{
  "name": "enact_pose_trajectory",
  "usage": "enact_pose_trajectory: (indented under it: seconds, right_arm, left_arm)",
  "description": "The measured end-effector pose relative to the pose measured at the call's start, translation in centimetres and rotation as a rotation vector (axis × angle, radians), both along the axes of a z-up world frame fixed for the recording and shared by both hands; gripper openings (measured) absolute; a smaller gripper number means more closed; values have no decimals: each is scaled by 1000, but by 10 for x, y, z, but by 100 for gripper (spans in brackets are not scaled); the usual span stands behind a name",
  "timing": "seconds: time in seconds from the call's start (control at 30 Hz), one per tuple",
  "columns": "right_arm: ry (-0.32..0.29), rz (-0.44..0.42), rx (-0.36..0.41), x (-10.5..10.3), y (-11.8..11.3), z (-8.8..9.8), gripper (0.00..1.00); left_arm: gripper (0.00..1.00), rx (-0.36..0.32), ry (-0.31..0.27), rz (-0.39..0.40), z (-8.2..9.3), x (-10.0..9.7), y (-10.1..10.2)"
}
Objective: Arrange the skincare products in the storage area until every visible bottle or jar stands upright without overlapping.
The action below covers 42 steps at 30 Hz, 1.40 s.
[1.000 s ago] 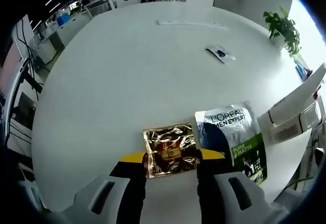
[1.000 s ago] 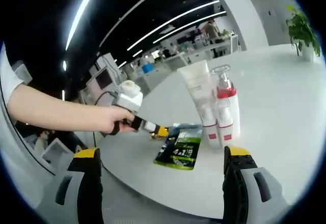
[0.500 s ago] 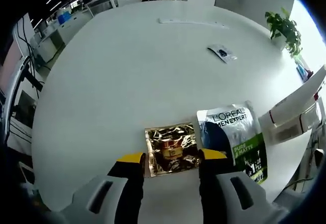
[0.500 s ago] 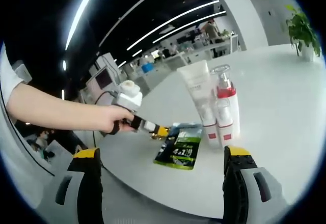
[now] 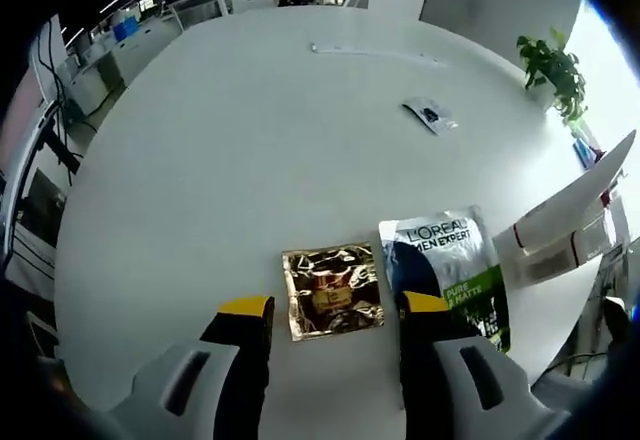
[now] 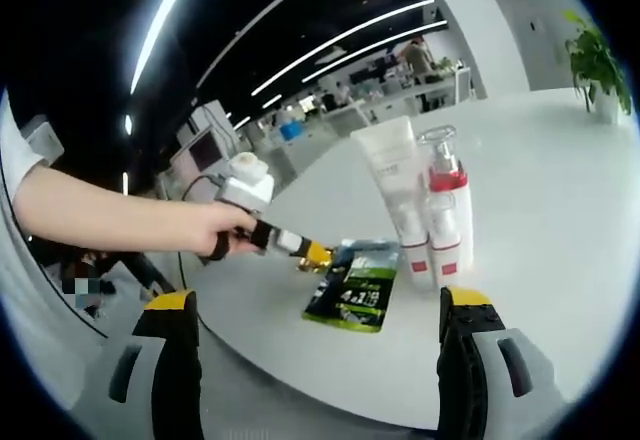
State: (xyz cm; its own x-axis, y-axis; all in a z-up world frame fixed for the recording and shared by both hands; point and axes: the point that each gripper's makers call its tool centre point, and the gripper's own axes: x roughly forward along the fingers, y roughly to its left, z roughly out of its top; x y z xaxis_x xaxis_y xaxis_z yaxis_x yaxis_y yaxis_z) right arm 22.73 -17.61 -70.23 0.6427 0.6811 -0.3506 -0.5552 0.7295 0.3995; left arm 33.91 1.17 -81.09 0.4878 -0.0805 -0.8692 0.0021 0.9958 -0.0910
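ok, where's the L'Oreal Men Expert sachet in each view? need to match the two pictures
Left gripper view: the L'Oreal Men Expert sachet lies flat on the white table, lower right of centre, just right of the gold foil sachet.
Right gripper view: it lies at lower centre, left of the standing bottles, with the left gripper reaching in beside it.
Shared landmark: the potted plant at the table's far edge.

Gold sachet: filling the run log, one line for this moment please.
left gripper: open, above gold sachet | right gripper: open, idle | bottles: upright | green sachet: flat
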Motion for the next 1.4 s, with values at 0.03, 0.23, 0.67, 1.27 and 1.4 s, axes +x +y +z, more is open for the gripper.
enact_pose_trajectory:
  seconds: [0.03,0.23,0.67,1.27,1.4]
  right_arm:
    - [0,-1,0,0,0,0,100]
    - [8,-8,5,0,-1,-1,100]
    - [15,5,-14,-1,0,-6,100]
    - [40,9,-41,-2,0,-13,100]
    - [47,14,-47,-2,0,-14,100]
  left_arm:
    - [58,-6,-4,-2,0,1,1]
    - [61,-21,-32,-45,7,-6,4]
    - [74,-187,-79,-171,21,-31,7]
    - [90,-290,-188,-273,51,-95,26]
    - [93,-385,-209,-247,65,-111,23]
